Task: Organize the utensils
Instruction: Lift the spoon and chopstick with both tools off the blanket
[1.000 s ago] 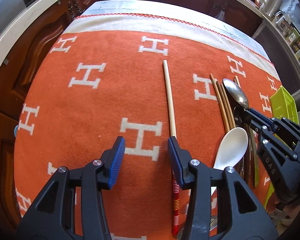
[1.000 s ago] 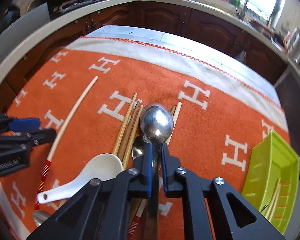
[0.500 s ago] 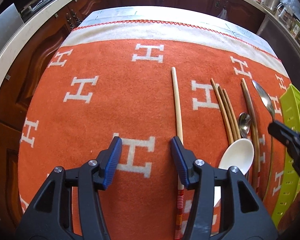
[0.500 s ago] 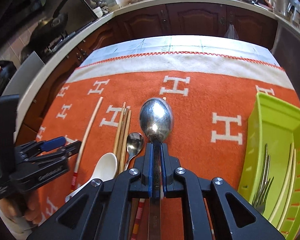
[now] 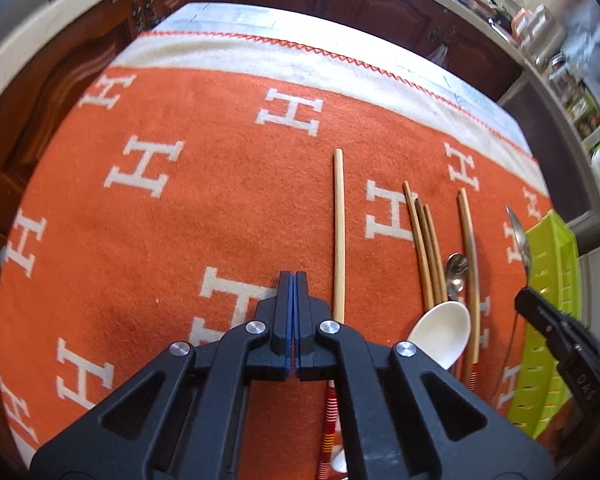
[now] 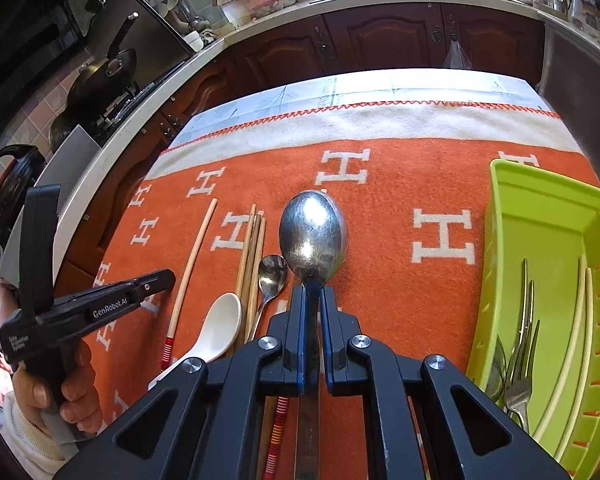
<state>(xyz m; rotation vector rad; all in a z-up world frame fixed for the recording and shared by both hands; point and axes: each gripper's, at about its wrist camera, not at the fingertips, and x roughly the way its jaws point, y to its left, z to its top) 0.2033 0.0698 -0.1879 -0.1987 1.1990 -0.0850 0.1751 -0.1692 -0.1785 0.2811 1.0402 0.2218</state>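
Note:
My right gripper [image 6: 311, 296] is shut on a large metal spoon [image 6: 313, 234], held above the orange cloth left of the green tray [image 6: 540, 216]; the spoon [image 5: 520, 236] and gripper [image 5: 521, 297] also show at the right of the left wrist view. My left gripper [image 5: 293, 276] is shut and empty above the cloth, just left of a long pale chopstick [image 5: 339, 228]. On the cloth lie brown chopsticks [image 5: 426, 248], a small metal spoon [image 5: 456, 270], a white ceramic spoon [image 5: 444, 334] and one more chopstick [image 5: 471, 272]. The tray holds forks [image 6: 522, 344] and pale chopsticks [image 6: 576, 344].
The orange cloth with white H marks [image 5: 160, 220] covers the table, with a white strip at its far edge [image 6: 380, 124]. Dark wooden cabinets [image 6: 380, 40] and a kitchen counter with pans [image 6: 108, 76] stand beyond. The green tray [image 5: 552, 308] lies at the table's right edge.
My left gripper has closed from open to shut, empty. My right gripper has carried the large spoon up and to the right, towards the green tray.

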